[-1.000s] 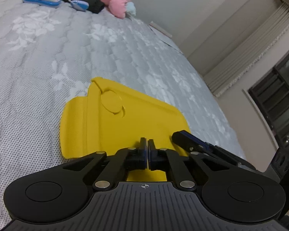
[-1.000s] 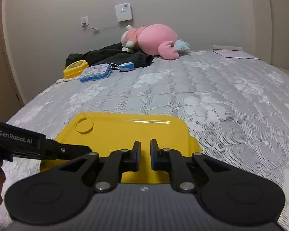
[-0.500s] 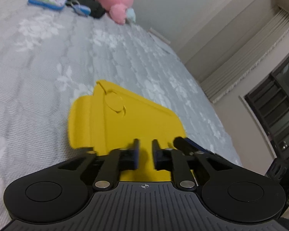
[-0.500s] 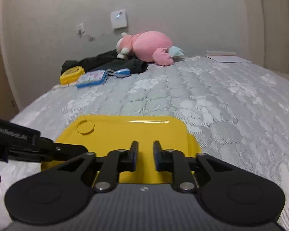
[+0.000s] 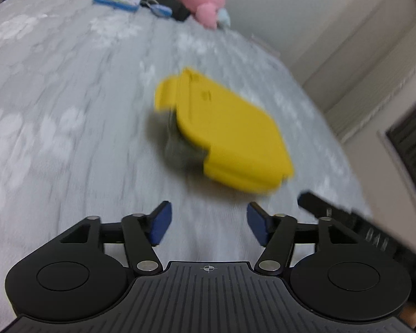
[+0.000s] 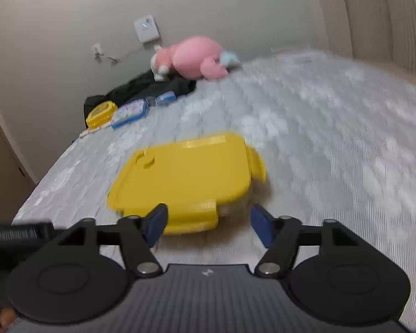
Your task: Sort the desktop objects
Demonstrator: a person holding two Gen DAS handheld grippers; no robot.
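A yellow lidded box (image 5: pixel 224 136) lies on the grey quilted bed (image 5: pixel 69 83); it also shows in the right wrist view (image 6: pixel 185 177). My left gripper (image 5: pixel 206 222) is open and empty, a short way back from the box's near end. My right gripper (image 6: pixel 208 222) is open and empty, its fingertips just short of the box's near latch flap. The right gripper's body (image 5: pixel 346 222) shows at the right edge of the left wrist view. Both views are blurred.
At the bed's far end lie a pink plush toy (image 6: pixel 197 58), a dark garment (image 6: pixel 141 88), a small yellow box (image 6: pixel 101 112), a blue-rimmed case (image 6: pixel 130 112) and a small blue object (image 6: pixel 165 98). A wall is behind them; curtains (image 6: pixel 388 14) hang at the right.
Both grippers have opened wide and pulled back from the yellow box, which now sits free on the bed. The left gripper was shut one second ago.
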